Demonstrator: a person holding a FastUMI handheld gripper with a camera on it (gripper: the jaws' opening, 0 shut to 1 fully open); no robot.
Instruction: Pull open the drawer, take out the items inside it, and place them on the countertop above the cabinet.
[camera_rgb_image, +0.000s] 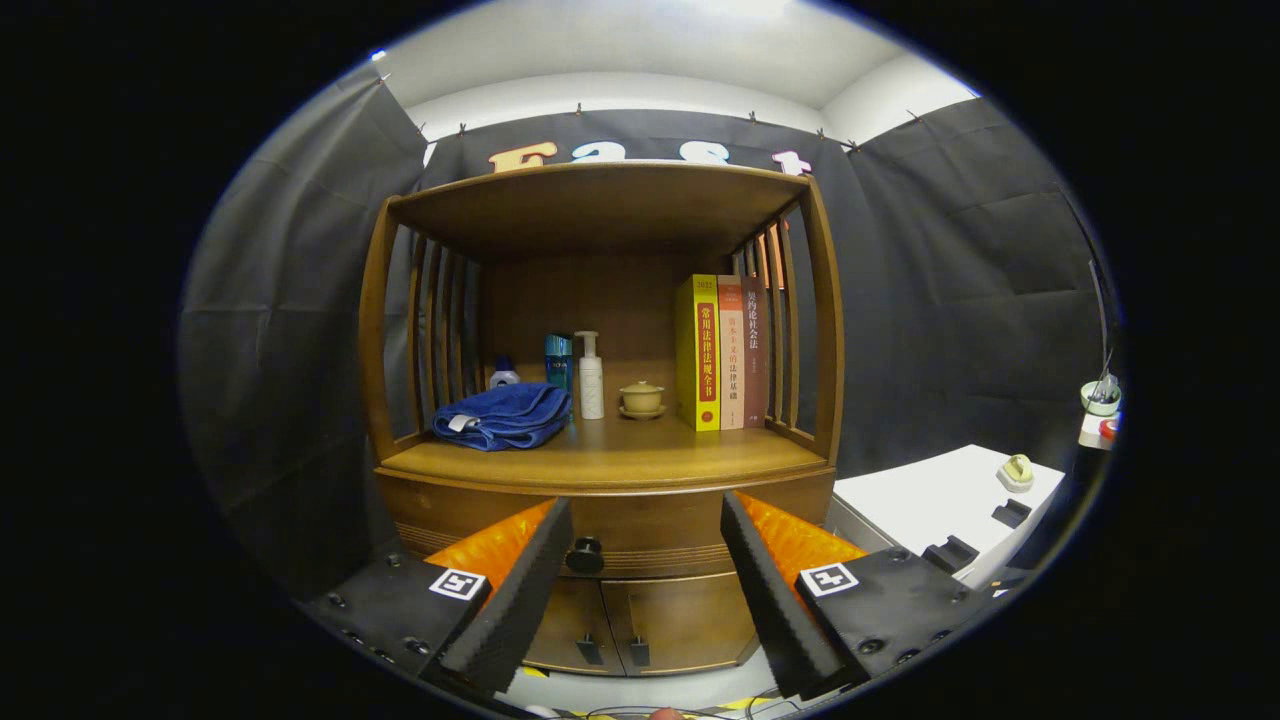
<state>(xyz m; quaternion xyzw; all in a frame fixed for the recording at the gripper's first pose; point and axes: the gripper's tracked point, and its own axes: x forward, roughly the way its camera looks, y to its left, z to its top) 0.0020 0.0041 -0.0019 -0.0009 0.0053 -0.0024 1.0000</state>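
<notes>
Gripper (646, 520): fingers (520, 590) spreading wide, grasping nothing. Drawer (610, 545): sitting closed under the bench (600, 455), its dark knob (585, 553) lying just ahead, beside the left finger, apparently not touching.

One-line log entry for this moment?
phase: approach | gripper: open, empty | drawer: shut | knob: beside one finger, ungrasped | countertop: towel, bottles, books

Wooden drawer (640, 535) closed, countertop (610, 455) above
</notes>
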